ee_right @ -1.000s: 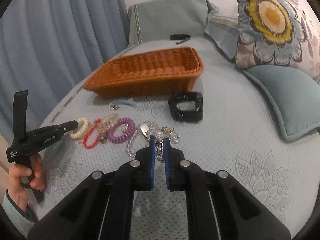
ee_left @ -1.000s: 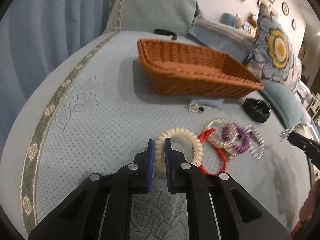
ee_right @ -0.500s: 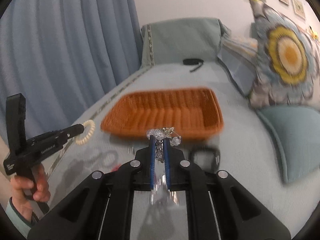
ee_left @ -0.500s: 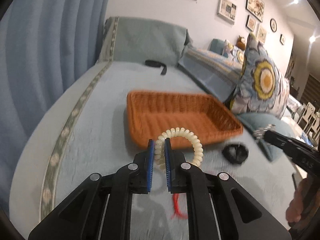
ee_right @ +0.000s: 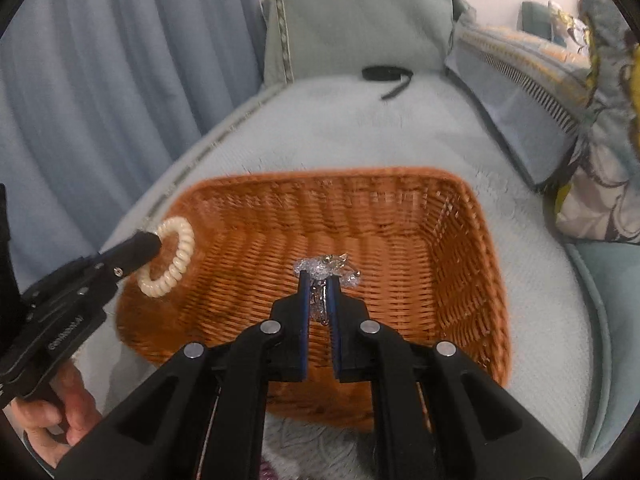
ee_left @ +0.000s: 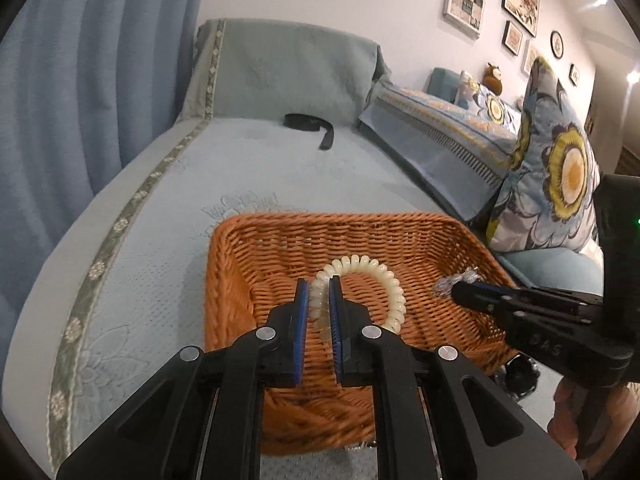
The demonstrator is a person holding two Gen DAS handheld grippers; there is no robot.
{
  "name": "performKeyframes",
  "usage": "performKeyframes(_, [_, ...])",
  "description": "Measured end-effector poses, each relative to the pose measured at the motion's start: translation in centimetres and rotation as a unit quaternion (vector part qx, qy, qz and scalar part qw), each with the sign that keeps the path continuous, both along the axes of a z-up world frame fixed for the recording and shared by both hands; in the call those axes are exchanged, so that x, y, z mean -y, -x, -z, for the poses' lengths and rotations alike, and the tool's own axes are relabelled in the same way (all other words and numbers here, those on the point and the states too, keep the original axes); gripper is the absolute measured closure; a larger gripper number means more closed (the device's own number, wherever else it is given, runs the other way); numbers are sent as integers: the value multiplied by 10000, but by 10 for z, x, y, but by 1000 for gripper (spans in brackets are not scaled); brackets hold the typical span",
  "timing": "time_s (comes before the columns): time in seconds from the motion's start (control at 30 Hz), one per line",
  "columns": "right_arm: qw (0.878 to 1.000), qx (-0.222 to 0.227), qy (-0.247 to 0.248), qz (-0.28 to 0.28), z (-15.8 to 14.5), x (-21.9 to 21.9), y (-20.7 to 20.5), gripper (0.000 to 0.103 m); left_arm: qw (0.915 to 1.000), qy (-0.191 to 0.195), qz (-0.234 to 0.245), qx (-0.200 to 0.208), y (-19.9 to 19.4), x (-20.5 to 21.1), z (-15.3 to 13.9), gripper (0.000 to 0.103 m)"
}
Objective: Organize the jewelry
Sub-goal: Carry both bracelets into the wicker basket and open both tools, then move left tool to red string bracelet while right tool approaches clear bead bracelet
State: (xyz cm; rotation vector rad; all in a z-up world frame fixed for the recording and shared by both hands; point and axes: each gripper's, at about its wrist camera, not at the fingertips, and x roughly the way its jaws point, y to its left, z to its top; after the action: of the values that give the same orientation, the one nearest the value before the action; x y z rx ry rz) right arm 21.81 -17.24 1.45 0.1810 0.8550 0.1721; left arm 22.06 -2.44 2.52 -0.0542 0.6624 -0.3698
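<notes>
Both claws over the wicker basket (ee_right: 452,248) for drop-off: left claw (ee_left: 319,294) clamped on cream coil bracelet (ee_left: 394,286), right claw (ee_right: 319,290) on silver chain (ee_right: 326,266).

One wicker basket (ee_left: 440,240), one cream coil bracelet (ee_left: 384,280), one silver crystal piece (ee_right: 326,266), two hand-held grippers, one black strap (ee_left: 308,122).

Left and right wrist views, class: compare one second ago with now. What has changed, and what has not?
Both tongs lifted their pieces off the bed and carried them over the wicker basket. The left tongs still grip the cream coil bracelet; the right tongs still grip the silver sparkly piece. Nothing released; the basket stays empty.
</notes>
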Motion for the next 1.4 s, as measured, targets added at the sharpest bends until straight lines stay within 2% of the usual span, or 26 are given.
performKeyframes(0.13, [9994,-323,-125,44,13,4,-5,93,9998,29,158,-78,0,3,6,91])
performKeyframes(0.17, [9991,-380,-199,65,14,6,-3,91,9997,51,228,-85,4,3,5,84])
performKeyframes(0.23, [9989,-344,-298,94,10,12,5,86,9996,48,278,-6,13,2,2,77])
performKeyframes(0.3, [9990,-302,-315,106,4,15,13,86,9995,85,284,56,24,-2,-4,65])
performKeyframes(0.47, [9993,-91,-366,63,-18,22,49,85,9987,201,372,293,60,-12,-25,58])
performKeyframes(0.5, [9993,-50,-378,52,-21,22,55,79,9985,205,370,336,69,-15,-29,55])
performKeyframes(0.53, [9991,38,-414,48,-26,22,67,69,9984,213,378,370,76,-16,-31,55])
performKeyframes(0.6, [9988,205,-444,78,-32,22,86,56,9980,236,389,435,93,-23,-36,55])
performKeyframes(0.8, [9978,552,-366,96,-38,19,148,56,9978,436,282,406,136,-47,-33,55])
performKeyframes(0.97, [9977,613,-263,140,-22,16,183,56,9982,507,240,227,157,-59,-18,55])
performKeyframes(1.27, [9991,339,-120,237,18,15,192,56,9984,410,290,-244,158,-60,29,55])
performKeyframes(1.4, [9989,218,-284,305,26,24,192,56,9979,333,335,-434,154,-56,42,55])
